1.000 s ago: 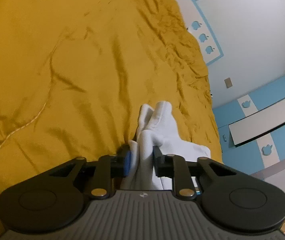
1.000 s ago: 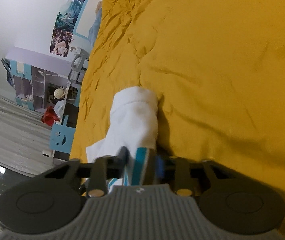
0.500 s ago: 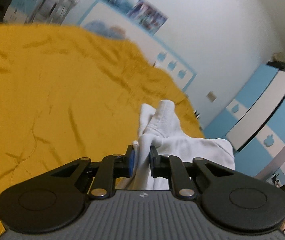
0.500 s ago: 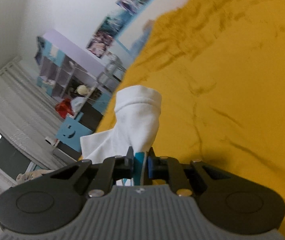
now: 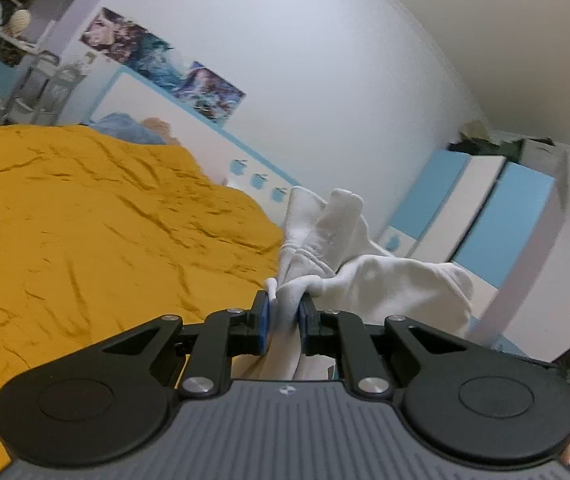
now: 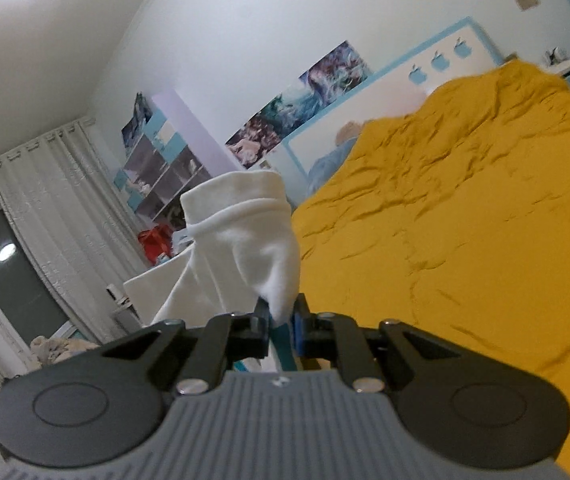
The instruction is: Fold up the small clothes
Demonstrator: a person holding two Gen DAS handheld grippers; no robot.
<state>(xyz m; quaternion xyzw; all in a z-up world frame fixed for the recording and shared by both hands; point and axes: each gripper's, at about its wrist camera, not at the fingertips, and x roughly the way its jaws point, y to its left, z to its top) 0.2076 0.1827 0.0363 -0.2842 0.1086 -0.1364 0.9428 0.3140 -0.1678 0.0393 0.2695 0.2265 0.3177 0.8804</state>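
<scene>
My left gripper (image 5: 283, 307) is shut on a bunched part of a small white garment (image 5: 369, 276), which flops forward past the fingers, lifted above the bed. My right gripper (image 6: 281, 312) is shut on another part of the same white garment (image 6: 245, 240), a cuffed end sticking up, with a teal stripe showing between the jaws. Both views tilt upward toward the walls. The stretch of cloth between the two grippers is hidden.
A bed with a rumpled yellow cover (image 5: 85, 240) lies below, also in the right wrist view (image 6: 465, 220). A white and blue headboard (image 6: 425, 76), a blue and white wardrobe (image 5: 485, 208), shelves (image 6: 157, 172) and a curtained window (image 6: 25, 240) surround it.
Both grippers have lifted the white garment off the yellow cover and tilted upward, so the walls and furniture now fill the upper views. Both stay shut on it.
</scene>
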